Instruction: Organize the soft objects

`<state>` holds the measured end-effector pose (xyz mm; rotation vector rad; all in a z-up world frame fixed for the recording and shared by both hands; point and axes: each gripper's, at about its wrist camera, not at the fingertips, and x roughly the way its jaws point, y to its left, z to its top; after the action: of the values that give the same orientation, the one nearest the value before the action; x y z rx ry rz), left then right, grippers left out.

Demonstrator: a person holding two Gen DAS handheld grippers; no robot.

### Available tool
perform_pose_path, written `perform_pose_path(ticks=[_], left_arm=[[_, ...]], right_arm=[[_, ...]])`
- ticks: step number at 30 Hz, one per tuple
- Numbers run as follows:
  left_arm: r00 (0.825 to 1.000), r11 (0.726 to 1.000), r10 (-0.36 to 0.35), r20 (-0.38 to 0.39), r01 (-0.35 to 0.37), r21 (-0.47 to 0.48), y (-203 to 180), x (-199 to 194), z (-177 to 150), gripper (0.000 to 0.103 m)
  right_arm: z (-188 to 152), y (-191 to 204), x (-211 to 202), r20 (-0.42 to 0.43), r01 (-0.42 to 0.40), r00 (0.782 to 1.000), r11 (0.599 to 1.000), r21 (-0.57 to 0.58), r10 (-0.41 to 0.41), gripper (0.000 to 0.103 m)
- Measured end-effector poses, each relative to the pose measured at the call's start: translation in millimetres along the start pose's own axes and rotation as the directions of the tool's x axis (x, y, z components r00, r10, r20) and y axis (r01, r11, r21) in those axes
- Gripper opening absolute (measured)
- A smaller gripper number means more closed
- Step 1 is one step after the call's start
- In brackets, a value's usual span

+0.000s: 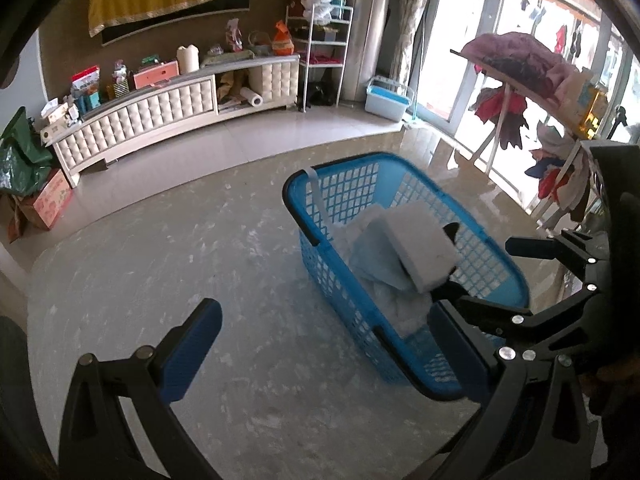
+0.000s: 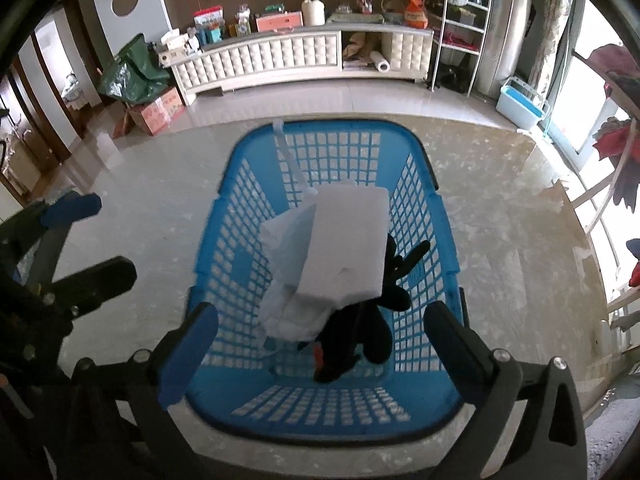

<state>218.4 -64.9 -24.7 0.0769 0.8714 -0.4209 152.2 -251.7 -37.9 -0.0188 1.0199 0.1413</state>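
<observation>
Gaping wide, right tool (image 2: 320, 344) | empty | above blue basket (image 2: 224, 240)

Pale, marble-patterned desk (image 2: 500, 240) with a glossy, rounded top, mottled grey and cream, catching window glare along its far edge. Directly on it, a blue plastic laundry basket (image 2: 424, 216) with lattice walls and dark handle grips, standing upright towards the right side in the left wrist view (image 1: 400, 184) and centred in the right wrist view. Otherwise bare marbled surface to the left of the basket and around its base. Beyond the rim, shiny tiled floor (image 2: 320, 100) below.
</observation>
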Motion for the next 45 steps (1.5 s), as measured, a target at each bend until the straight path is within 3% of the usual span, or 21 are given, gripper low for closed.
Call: perform_pose_path(ticks=[5, 7, 11, 18, 27, 45], left_arm=[[0.997, 0.999, 0.044, 0.063, -0.043, -0.013, -3, -39, -10, 0.103], [0.99, 0.995, 0.096, 0.102, -0.095, -0.018, -4, -58, -14, 0.103], [0.974, 0.991, 0.13, 0.183, -0.123, -0.05, -4, -99, -21, 0.103], [0.952, 0.983, 0.177, 0.251, -0.16, -0.089, 1, -145, -37, 0.103], [0.936, 0.973, 0.224, 0.271, -0.197, -0.122, 12, -168, -57, 0.103], [0.936, 0.971, 0.225, 0.27, -0.195, -0.136, 11, -173, -61, 0.103]], right_arm=[[-5, 15, -26, 0.073, -0.001, 0.997, 1.0, 0.008, 0.0, 0.103], [-5, 22, -38, 0.118, 0.014, 0.993, 1.0, -0.001, -0.013, 0.103], [-9, 41, -64, 0.207, 0.058, 0.977, 0.997, -0.044, -0.048, 0.103], [-14, 67, -93, 0.29, 0.029, 0.957, 0.996, -0.079, -0.005, 0.103], [-19, 90, -108, 0.339, -0.019, 0.939, 0.993, -0.117, 0.058, 0.103], [-21, 97, -104, 0.344, -0.029, 0.936, 0.99, -0.136, 0.074, 0.103]])
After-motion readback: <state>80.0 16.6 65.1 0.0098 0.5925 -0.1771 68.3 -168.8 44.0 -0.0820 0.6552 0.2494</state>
